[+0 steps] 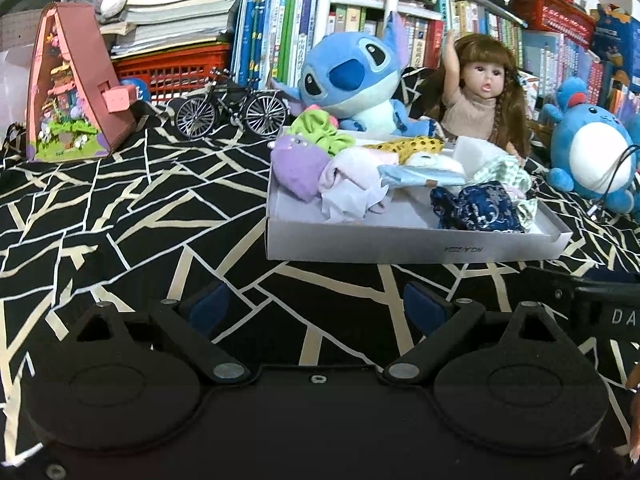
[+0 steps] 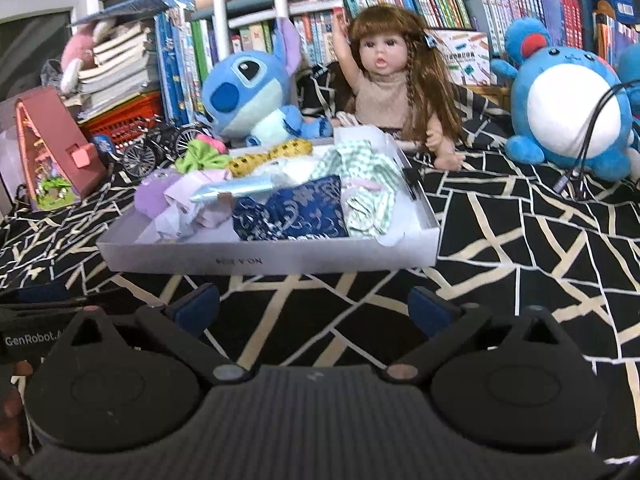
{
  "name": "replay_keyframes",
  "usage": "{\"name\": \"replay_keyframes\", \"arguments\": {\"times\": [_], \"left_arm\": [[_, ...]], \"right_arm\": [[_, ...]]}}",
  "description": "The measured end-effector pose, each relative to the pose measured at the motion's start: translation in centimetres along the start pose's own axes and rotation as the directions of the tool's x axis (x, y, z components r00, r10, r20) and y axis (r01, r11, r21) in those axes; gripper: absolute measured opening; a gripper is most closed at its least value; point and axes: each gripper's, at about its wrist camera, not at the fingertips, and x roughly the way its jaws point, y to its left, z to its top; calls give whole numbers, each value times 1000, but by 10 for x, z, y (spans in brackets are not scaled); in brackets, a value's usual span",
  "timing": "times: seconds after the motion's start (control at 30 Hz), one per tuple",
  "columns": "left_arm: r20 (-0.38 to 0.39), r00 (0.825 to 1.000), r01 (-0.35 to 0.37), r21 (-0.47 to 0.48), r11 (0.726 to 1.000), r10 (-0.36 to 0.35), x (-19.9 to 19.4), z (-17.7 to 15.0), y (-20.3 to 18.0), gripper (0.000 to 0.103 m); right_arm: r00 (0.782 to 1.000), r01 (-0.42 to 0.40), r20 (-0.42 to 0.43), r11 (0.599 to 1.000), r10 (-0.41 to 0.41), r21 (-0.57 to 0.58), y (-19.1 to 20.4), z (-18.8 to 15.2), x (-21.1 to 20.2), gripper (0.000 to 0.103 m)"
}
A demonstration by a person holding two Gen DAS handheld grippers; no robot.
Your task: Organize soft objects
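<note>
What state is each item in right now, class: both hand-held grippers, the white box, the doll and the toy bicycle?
Left hand-held gripper: open, holding nothing, above the cloth.
Right hand-held gripper: open, holding nothing.
White box: lidless, filled with crumpled soft fabrics.
Doll: sitting upright behind the box, one arm raised.
Toy bicycle: standing upright on the cloth.
Navy patterned pouch: lying in the box near its front wall.

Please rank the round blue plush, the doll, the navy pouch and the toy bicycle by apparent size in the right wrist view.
1. Doll and round blue plush: too alike to rank.
2. Navy pouch.
3. Toy bicycle, farther back.
</note>
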Motion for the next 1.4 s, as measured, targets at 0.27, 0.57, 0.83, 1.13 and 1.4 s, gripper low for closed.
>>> {"name": "replay_keyframes", "arguments": {"times": [0.27,0.57,0.83,1.13,1.4], "left_arm": [[-38,997,-63,-10,998,63,18,-3,-3,94],[-63,995,-84,7,996,84,27,-2,-7,101],[-74,993,-89,24,996,90,30,-2,-10,103],[-74,993,-90,26,996,91,31,-2,-10,103],[-74,993,-91,27,995,93,31,-3,-10,103]], "right_arm": [[998,40,-46,999,-40,6,-2,-5,12,103],[996,67,-66,998,-66,6,0,-7,20,103],[995,80,-66,997,-80,-12,2,-9,22,103],[993,94,-74,995,-97,-34,5,-10,24,103],[991,106,-80,993,-110,-52,10,-10,26,103]]}}
